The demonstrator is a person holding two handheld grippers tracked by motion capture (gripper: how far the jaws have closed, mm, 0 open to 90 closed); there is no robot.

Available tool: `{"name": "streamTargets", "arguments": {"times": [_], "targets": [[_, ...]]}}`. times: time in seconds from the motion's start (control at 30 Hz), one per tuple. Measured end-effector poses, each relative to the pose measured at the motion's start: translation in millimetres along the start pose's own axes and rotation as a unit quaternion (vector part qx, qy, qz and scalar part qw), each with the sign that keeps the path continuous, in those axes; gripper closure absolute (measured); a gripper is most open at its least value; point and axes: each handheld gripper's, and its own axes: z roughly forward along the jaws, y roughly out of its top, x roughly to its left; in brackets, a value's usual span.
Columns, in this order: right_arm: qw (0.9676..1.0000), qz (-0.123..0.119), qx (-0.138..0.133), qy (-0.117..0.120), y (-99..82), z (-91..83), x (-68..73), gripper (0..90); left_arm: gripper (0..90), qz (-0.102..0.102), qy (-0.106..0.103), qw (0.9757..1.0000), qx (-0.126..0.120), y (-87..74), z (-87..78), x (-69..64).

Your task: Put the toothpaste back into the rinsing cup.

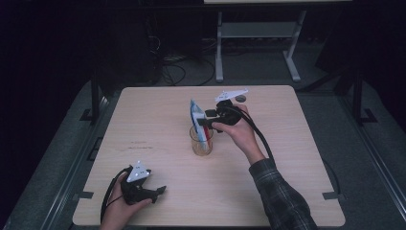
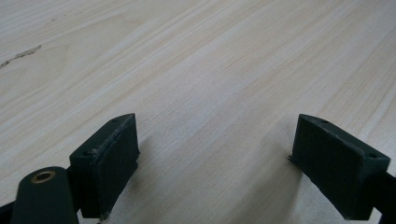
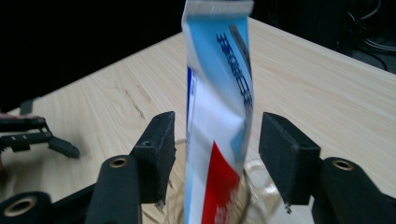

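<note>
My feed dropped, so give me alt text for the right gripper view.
A blue, white and red toothpaste tube stands upright in a clear glass cup, between the open black jaws of the right hand-held gripper, which do not touch it. Behind lies the pale wooden table.

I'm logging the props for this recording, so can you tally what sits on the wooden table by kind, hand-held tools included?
Clear glass cup: 1
Blue, white and red toothpaste tube, standing in the cup: 1
Hand-held black claw tools: 2, left claw open near the table's front edge, right claw open around the tube
Total: 4
</note>
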Motion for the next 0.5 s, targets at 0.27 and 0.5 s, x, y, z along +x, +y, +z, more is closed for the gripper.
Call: {"name": "streamTargets", "arguments": {"times": [0.27, 0.5], "targets": [[0.9999, 0.006, -0.004, -0.014, -13.1, -24.1, -7.5, 43.8, 13.4, -0.001, 0.001, 1.0, -0.001, 0.1, 0.2, -0.2], [0.9994, -0.001, 0.002, -0.034, -22.9, -39.7, -7.4, 41.3, 13.4, -0.002, 0.001, 1.0, -0.001, 0.2, 0.2, -0.2]]}}
